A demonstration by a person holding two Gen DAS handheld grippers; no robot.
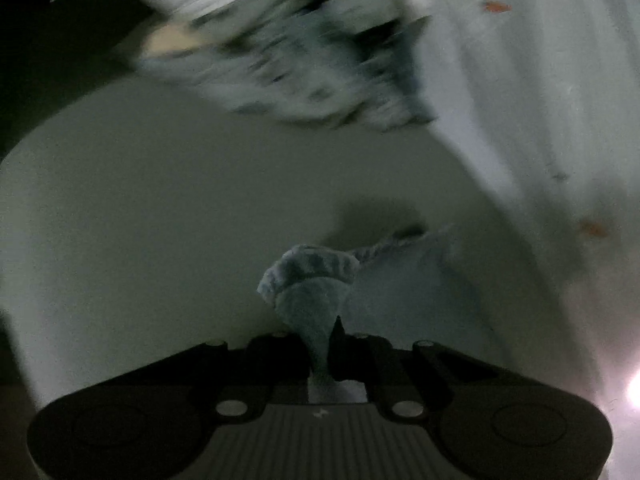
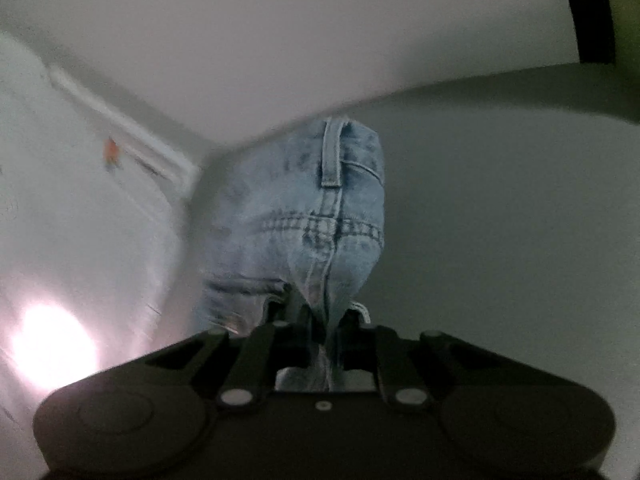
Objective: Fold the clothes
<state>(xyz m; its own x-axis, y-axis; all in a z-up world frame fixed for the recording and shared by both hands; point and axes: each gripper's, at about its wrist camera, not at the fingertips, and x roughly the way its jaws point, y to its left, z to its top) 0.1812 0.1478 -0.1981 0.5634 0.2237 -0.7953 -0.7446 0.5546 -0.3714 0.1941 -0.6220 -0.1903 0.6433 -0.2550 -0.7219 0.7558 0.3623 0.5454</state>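
A pair of light blue jeans is held up in the air by both grippers. In the left wrist view my left gripper (image 1: 326, 344) is shut on a bunched edge of the jeans (image 1: 308, 280), and a blurred part of the same denim (image 1: 304, 52) hangs across the top. In the right wrist view my right gripper (image 2: 324, 328) is shut on the jeans (image 2: 304, 208) near the waistband, with a belt loop (image 2: 332, 152) and stitched seams showing above the fingers.
Both cameras point upward at pale walls (image 2: 500, 220) and a white ceiling (image 2: 280, 40). A bright lamp glare (image 2: 52, 344) shows at lower left in the right wrist view. A dark frame (image 2: 592, 12) stands at the top right.
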